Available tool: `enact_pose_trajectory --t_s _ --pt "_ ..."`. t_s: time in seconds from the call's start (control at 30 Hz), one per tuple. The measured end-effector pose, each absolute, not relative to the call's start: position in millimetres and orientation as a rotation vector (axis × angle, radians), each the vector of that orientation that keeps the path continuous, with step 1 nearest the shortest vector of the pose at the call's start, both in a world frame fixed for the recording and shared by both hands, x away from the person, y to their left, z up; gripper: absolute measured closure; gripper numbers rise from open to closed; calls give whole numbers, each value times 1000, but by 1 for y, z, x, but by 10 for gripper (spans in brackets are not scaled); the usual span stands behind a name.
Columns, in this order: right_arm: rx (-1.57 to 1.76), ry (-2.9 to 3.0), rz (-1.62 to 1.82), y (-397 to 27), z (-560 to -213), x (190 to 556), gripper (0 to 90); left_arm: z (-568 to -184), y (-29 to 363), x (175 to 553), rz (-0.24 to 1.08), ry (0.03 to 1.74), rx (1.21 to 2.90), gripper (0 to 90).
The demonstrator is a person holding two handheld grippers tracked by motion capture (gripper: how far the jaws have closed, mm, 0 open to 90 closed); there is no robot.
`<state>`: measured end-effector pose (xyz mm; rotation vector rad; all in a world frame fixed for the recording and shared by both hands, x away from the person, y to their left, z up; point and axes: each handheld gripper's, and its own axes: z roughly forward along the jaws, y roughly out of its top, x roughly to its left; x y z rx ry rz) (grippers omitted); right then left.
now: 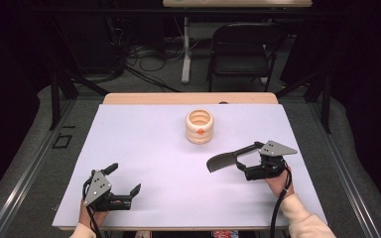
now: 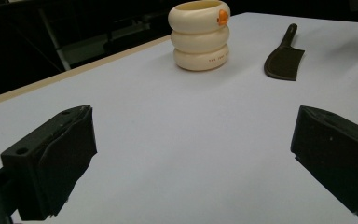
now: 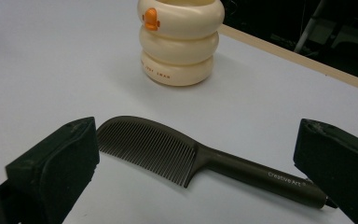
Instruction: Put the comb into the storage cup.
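1. Comb (image 3: 205,158): dark plastic, thin, looks light and stiff. It lies flat on the white table (image 1: 144,144), so there is little edge to get under. The teeth are fine and likely flex or snag, so best grab is the handle, mid-length, across its narrow sides.
2. Right gripper (image 1: 252,157): jaws wide open, holding nothing. In the right gripper view the comb lies crosswise between them, tooth end beside the left jaw, handle tip by the right jaw. No contact that I can see.
3. Left gripper (image 1: 125,184): jaws wide open, empty, resting near the table's front-left, well apart from the comb.
4. Cream ringed holder (image 1: 199,126) stands upright beyond the comb, near but not touching.
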<state>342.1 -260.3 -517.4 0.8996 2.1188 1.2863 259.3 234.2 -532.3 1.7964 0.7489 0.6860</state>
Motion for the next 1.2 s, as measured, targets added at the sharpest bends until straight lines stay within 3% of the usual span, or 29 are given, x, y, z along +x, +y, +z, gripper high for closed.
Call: enact_pose_trajectory --t_s 1.0,1.2 --pt "1074 2109 1190 -281 -528 393 2 -533 234 260 687 751 1799 2" --pt "1115 2093 1156 -287 -530 403 151 -532 234 260 687 749 1799 2"
